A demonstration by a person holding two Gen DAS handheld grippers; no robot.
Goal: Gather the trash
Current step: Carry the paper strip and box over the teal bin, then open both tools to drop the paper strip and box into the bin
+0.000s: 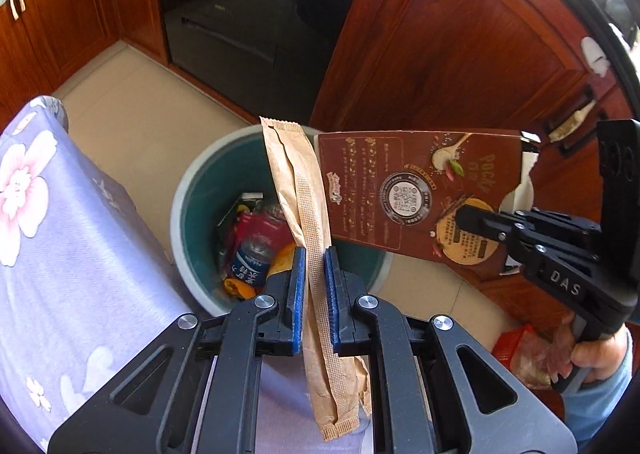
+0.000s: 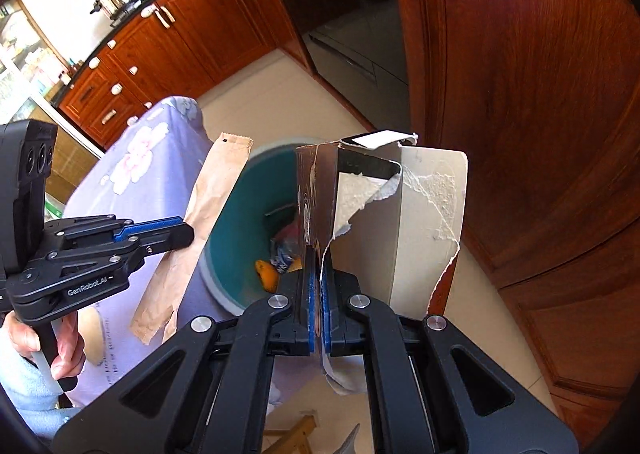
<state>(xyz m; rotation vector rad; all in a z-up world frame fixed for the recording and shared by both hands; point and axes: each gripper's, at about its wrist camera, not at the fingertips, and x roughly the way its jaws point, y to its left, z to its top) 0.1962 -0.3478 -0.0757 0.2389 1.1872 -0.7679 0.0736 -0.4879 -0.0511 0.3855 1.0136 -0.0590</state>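
My left gripper (image 1: 315, 254) is shut on a long tan foil wrapper (image 1: 298, 174) and holds it upright over the near rim of a teal trash bin (image 1: 200, 190). My right gripper (image 2: 319, 274) is shut on a torn brown Pocky box (image 2: 400, 222), held above the bin's right side; the box also shows in the left wrist view (image 1: 400, 190). The bin (image 2: 236, 214) holds a plastic bottle (image 1: 252, 258), orange peel (image 2: 266, 274) and other wrappers. The wrapper also shows in the right wrist view (image 2: 200, 214), with the left gripper (image 2: 188, 232) on it.
A table with a purple floral cloth (image 1: 60, 238) stands left of the bin. Wooden cabinet doors (image 1: 460, 34) rise to the right and a dark oven front (image 1: 240, 34) sits behind. A red snack bag (image 1: 524, 358) lies low at the right. Beige floor tiles (image 1: 140, 110) surround the bin.
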